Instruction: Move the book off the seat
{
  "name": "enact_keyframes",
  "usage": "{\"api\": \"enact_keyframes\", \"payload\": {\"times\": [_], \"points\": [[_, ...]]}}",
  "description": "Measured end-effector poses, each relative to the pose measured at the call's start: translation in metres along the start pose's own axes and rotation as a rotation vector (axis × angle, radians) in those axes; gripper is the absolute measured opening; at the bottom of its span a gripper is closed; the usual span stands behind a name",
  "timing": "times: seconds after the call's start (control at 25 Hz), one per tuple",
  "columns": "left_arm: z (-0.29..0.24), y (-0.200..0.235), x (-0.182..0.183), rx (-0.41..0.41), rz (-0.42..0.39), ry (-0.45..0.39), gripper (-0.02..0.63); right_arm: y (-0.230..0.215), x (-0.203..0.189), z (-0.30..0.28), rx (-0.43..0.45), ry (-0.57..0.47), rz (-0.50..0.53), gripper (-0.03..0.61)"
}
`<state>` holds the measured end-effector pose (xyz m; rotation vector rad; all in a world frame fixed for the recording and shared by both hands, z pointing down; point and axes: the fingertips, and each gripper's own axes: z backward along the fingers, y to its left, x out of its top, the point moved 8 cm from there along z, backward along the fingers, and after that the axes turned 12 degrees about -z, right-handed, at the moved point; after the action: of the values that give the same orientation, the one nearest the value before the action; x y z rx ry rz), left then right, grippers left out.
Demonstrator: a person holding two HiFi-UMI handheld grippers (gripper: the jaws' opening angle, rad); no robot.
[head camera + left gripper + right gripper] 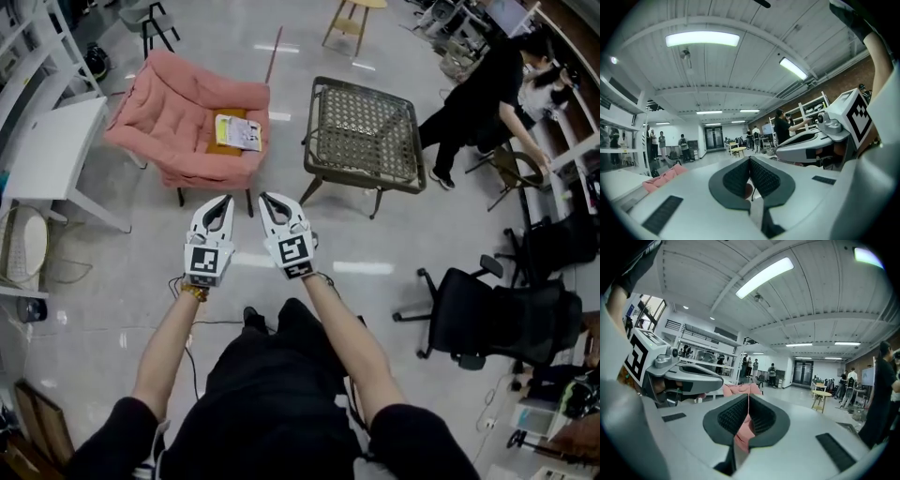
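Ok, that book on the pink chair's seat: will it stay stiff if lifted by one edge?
Probably not fully: the book looks thin and soft-covered, so it may droop or fan open. It seems light. The padded seat of the pink chair would likely give under a push, making an edge grip awkward.

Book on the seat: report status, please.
Left gripper and right gripper shut, empty, short of armchair. Book on its seat, untouched. Nothing in the way.

furniture on a glossy floor (94, 309)
mesh chair (366, 131) mid-floor, black office chair (497, 319) at right, white table (52, 150) at left, person in black (478, 89) bending at top right.
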<state>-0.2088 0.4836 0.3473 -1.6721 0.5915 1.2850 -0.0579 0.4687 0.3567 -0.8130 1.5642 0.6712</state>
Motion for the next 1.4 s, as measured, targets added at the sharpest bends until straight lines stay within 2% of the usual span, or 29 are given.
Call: {"api": "enact_keyframes", "payload": {"times": [0.16,0.32,0.72,0.96,1.2,1.4], "points": [[-0.028,0.013,-0.019,-0.023,0.013,-0.005,0.012,-0.016,-0.005,-0.025,-0.015,0.019,0.014,0.015],[-0.064,0.031,-0.03,-0.02,0.0,0.037,0.012,-0.042,-0.011,-0.06,-0.012,0.021,-0.005,0.015],[-0.185,0.065,-0.06,0.011,-0.016,0.137,0.012,-0.136,-0.012,-0.159,0.048,-0.001,-0.014,0.015],[-0.236,0.083,-0.075,0.023,-0.037,0.189,0.012,-0.185,-0.022,-0.207,0.064,0.009,0.005,0.015],[-0.273,0.114,-0.1,0.027,-0.045,0.228,0.012,-0.201,-0.036,-0.254,0.073,0.043,0.046,0.015],[-0.309,0.146,-0.14,0.0,-0.035,0.248,0.012,-0.221,-0.06,-0.31,0.094,0.084,0.027,0.016]]}}
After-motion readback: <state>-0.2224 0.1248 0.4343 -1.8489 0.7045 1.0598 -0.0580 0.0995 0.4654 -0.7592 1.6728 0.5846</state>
